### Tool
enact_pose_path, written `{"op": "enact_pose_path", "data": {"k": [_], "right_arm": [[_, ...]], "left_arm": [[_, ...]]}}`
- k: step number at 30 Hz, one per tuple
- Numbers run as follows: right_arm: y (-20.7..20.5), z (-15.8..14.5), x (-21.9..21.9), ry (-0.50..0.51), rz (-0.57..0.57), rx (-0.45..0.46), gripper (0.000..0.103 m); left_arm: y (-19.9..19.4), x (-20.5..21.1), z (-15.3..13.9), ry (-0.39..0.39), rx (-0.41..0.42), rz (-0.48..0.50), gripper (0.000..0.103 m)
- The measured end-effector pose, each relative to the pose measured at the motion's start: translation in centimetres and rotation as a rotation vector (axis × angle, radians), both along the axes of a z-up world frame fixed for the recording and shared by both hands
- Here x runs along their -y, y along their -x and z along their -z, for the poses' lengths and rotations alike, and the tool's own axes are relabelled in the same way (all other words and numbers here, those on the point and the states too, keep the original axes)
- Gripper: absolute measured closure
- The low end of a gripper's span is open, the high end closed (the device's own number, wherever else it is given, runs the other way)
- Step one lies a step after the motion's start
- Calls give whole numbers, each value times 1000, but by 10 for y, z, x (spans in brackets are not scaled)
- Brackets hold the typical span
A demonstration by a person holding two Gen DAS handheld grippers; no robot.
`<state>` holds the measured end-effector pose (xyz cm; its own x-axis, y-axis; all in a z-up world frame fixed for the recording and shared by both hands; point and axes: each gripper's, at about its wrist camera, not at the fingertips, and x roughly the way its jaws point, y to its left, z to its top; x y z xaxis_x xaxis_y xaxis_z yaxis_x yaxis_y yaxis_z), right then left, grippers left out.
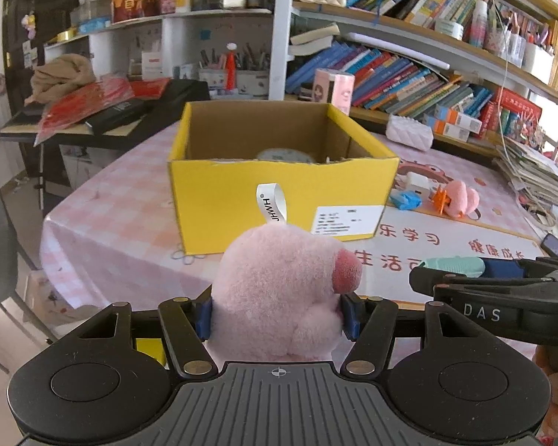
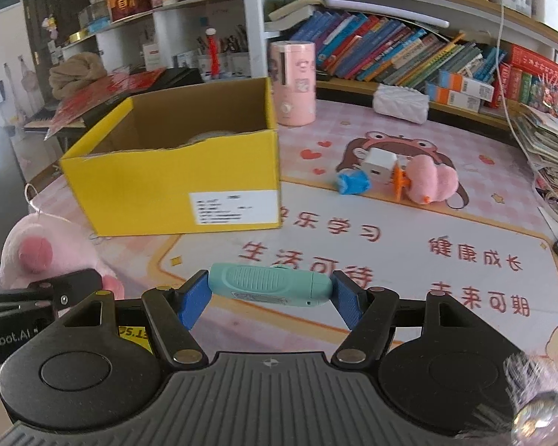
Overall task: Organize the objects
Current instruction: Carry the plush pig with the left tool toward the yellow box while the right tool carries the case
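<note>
With both loads heading for the yellow box (image 1: 279, 193) on the counter (image 2: 427, 230), I'd carry them clear over the near wall before letting go. Left gripper (image 1: 277, 314) squeezes the pink plush toy (image 1: 279, 290); right gripper (image 2: 269, 299) clamps the mint-green gadget (image 2: 269, 284) end to end.

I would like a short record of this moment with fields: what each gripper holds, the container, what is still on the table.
left gripper: shut on the pink plush toy
right gripper: shut on the teal case, held crosswise by its ends
container: yellow box, open at the top, something round inside, not clear what
still on table: small pink plush, blue piece, white cube, orange piece
table: pink printed cover
</note>
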<state>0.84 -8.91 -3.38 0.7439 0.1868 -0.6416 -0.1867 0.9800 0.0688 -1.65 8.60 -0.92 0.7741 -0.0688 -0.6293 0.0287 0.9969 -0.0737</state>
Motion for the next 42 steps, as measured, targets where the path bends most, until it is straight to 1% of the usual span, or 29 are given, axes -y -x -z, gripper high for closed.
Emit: {"op": "enact_pose_path", "data": {"k": [12,27,35,42], "right_arm": [[19,-5,-29,7,-27,30,36],[23,-12,-44,24,-40,53,36],[17,-19,-47,52,-64,83,36],[-7,-32,-45,44,-70,118,36]], "left_arm": [[19,-22,-5,3,37,-12,42],[21,-34,-12,4,76,-12,42],[14,-37,-20,19,111,-16,42],[-10,-38,-35,24,154,-26,42]]}}
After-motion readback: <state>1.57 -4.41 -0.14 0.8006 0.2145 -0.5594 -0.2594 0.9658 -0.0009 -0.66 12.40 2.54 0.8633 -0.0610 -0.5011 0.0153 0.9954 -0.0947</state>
